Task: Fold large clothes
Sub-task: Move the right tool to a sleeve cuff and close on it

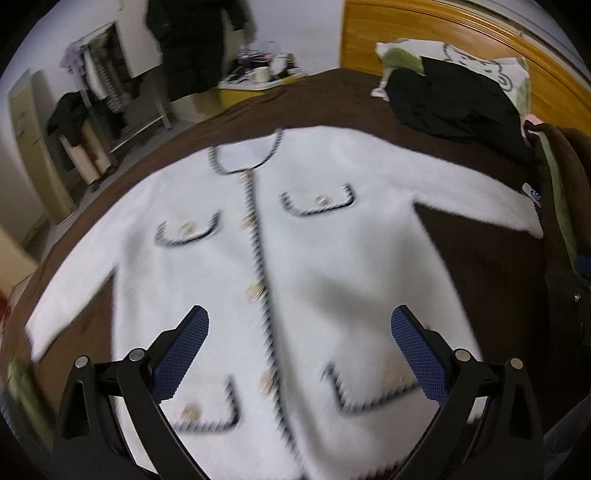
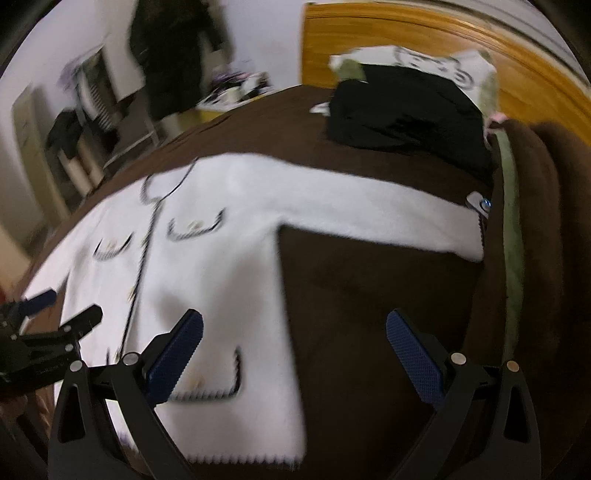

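Home bedroom, brown-covered bed (image 1: 461, 258), wooden headboard (image 1: 424, 40), pillow (image 1: 472, 59), clothes rack (image 1: 99, 92)

Brown bedspread (image 1: 480, 266); wooden headboard (image 1: 424, 33)

From my left wrist view, the cardigan (image 1: 295, 258) lies flat and face up on the bed cover (image 1: 480, 258), collar away from me, hem nearest, both sleeves spread out to the sides. My left gripper (image 1: 299, 332) hangs over the lower half of the cardigan, fingers well apart, one on each side of the button line. My right gripper (image 2: 294, 334) sits further right, its left finger over the cardigan's side, its right finger over bare cover. Behind the cardigan, to the right, a heap of clothing (image 1: 454, 107) rests against a pillow (image 1: 461, 59) at the headboard (image 1: 424, 29). Behind left, beyond the bed, a person (image 1: 195, 40) stands beside a rack (image 1: 99, 103).
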`<state>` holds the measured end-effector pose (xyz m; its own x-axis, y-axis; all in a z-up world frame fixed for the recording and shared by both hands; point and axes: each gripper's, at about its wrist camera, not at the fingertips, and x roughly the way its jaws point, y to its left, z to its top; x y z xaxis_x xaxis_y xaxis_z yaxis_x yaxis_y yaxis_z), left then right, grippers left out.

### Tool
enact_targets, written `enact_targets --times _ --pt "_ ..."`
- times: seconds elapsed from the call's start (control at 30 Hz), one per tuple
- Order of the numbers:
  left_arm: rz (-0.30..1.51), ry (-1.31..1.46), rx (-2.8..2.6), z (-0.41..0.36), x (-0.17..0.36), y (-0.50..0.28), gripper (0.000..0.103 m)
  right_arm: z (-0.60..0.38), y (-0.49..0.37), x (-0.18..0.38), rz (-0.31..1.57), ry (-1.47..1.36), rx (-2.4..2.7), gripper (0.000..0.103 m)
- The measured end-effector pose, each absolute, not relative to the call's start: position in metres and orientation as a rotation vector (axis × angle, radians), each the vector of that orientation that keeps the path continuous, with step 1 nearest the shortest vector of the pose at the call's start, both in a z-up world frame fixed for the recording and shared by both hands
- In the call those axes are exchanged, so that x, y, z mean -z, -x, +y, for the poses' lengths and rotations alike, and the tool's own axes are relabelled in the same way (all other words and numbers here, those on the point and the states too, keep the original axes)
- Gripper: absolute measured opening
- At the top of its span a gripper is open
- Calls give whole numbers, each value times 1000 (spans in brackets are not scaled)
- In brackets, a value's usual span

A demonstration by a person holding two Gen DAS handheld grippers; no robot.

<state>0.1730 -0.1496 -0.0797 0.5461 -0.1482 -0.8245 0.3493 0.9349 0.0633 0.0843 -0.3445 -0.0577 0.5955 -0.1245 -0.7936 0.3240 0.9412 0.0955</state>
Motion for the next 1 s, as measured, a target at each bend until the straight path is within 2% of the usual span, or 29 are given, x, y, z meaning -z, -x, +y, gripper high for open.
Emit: enact_targets --times 0.47,0.8,1.0 --pt "957 -375 499 -279 155 -299 97 -466 -158 148 888 -462 540 97" --pt "1013 -376 530 -313 181 -331 97 -543 -153 184 801 -793 658 97" --pt "1130 -395 547 -318 204 -332 97 -569 -147 189 775 -817 755 97"
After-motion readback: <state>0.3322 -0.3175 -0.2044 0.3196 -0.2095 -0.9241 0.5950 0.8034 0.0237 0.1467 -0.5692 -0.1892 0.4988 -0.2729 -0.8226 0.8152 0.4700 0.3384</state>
